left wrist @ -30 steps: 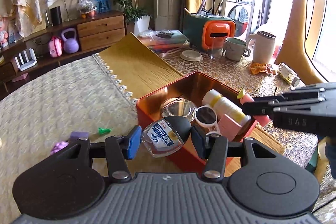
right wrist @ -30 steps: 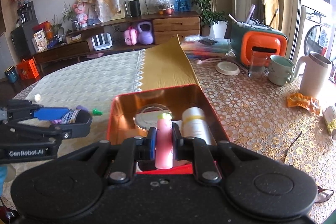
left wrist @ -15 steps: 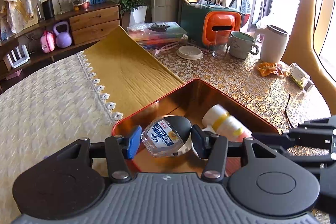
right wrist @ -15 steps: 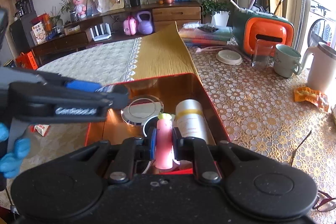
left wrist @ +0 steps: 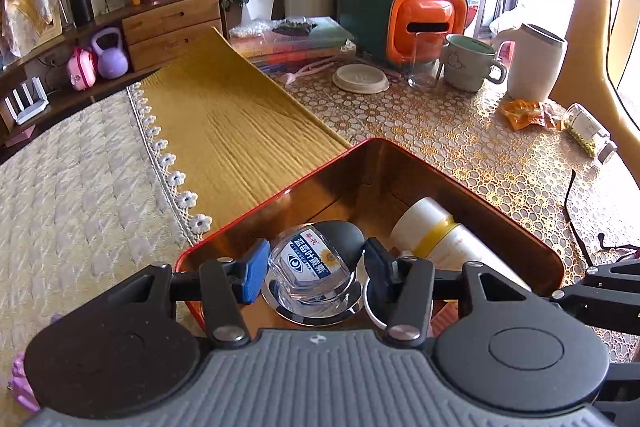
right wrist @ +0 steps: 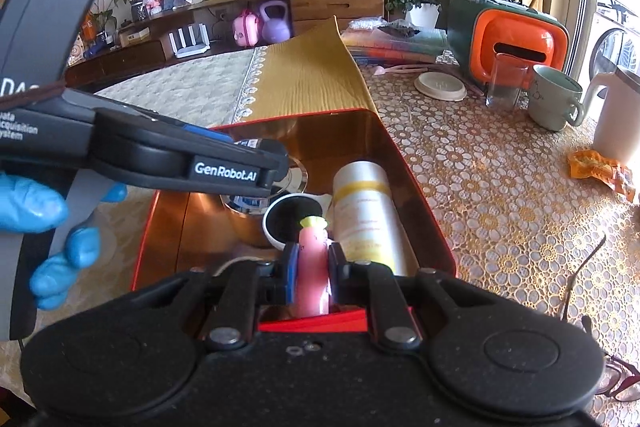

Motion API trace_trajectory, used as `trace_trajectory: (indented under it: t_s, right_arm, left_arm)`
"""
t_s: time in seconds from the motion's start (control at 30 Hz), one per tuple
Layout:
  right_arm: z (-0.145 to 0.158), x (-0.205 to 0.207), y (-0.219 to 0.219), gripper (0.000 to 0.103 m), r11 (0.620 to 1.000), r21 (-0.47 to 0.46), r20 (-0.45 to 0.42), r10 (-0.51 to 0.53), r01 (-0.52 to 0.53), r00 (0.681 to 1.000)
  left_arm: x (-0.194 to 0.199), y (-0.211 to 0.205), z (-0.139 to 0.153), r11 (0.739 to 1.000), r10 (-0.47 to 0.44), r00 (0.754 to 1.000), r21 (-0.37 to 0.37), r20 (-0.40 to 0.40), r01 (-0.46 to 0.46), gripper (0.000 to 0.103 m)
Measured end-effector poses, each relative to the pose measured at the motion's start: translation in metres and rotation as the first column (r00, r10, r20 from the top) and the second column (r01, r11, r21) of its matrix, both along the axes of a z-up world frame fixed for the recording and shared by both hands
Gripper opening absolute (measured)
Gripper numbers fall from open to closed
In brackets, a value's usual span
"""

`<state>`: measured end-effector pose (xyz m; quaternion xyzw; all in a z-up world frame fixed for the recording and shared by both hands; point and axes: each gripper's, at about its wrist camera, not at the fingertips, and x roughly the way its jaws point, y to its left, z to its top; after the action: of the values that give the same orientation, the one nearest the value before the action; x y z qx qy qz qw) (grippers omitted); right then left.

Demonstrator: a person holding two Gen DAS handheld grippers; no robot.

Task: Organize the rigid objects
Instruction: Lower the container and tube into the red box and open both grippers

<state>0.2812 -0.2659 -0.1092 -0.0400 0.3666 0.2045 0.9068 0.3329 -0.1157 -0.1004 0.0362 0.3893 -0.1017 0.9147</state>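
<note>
1. Clearly held in the left gripper (left wrist: 312, 273): a small clear plastic bottle with a rounded black cap and a blue-and-white printed label (left wrist: 310, 263), pinched at its sides between the blue pad and the black pad, cap pointing away from the camera.
2. Hanging just over the near left part of a shiny red metal tin with a coppery inside (left wrist: 400, 147), above a round silver disc (left wrist: 320, 309) lying on the tin floor; contact with the disc cannot be told.
3. Pressed together on a slim pink tube-shaped item with a yellow-green tip (right wrist: 312, 255): the right gripper (right wrist: 311, 267), item upright between the pads, at the near end of the same tin (right wrist: 416, 187).
4. Already lying inside the tin: a white cylindrical bottle with a yellow band (right wrist: 362, 203), on its side along the right wall, and a white-rimmed round thing with a dark centre (right wrist: 288, 219) just beside it.
5. Both grippers angled downward into the tin, the left one reaching in from the left in the right wrist view, gripped by a hand in a blue glove (right wrist: 44, 227).
6. Tin resting on a gold-patterned lace tablecloth (left wrist: 460, 131), just beside a mustard yellow cloth (left wrist: 224, 123).
</note>
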Motion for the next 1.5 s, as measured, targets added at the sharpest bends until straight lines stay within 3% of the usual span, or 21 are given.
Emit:
trace_trajectory:
  t_s: [0.33, 0.6, 0.63, 0.73, 0.83, 1.23, 1.5]
  right_arm:
    - [-0.006, 0.008, -0.002, 0.016, 1.000, 0.001, -0.028, -0.024, 0.024, 0.999]
    - [-0.003, 0.004, -0.005, 0.024, 0.999, 0.026, -0.027, -0.037, 0.038, 0.999]
    - [-0.002, 0.003, -0.005, 0.025, 0.999, 0.029, -0.025, -0.041, 0.041, 0.999]
    - [0.000, 0.001, -0.008, 0.030, 0.998, 0.047, -0.024, -0.048, 0.049, 0.999]
    - [0.003, -0.001, -0.010, 0.033, 0.997, 0.053, -0.020, -0.057, 0.058, 0.998]
    - [0.021, -0.020, -0.009, 0.040, 0.996, 0.072, 0.011, -0.057, 0.056, 0.998]
    - [0.039, -0.040, 0.002, 0.054, 0.996, 0.088, 0.044, -0.033, 0.029, 0.999]
  left_arm:
    - [0.007, 0.000, -0.009, 1.000, 0.004, 0.999, -0.015, -0.043, -0.005, 0.051]
    - [0.007, 0.002, -0.008, 1.000, 0.004, 0.998, -0.028, -0.061, -0.005, 0.051]
    - [0.006, 0.003, -0.008, 0.999, 0.005, 0.998, -0.034, -0.064, -0.007, 0.052]
    - [0.002, 0.006, -0.005, 0.998, 0.015, 0.998, -0.053, -0.054, -0.018, 0.070]
    - [-0.004, 0.009, -0.001, 0.997, 0.020, 0.999, -0.071, -0.046, -0.023, 0.071]
    - [-0.054, 0.027, 0.029, 0.998, -0.019, 0.999, -0.051, 0.036, 0.021, 0.071]
    - [-0.093, 0.057, 0.052, 0.998, -0.004, 0.998, -0.061, 0.069, 0.008, 0.071]
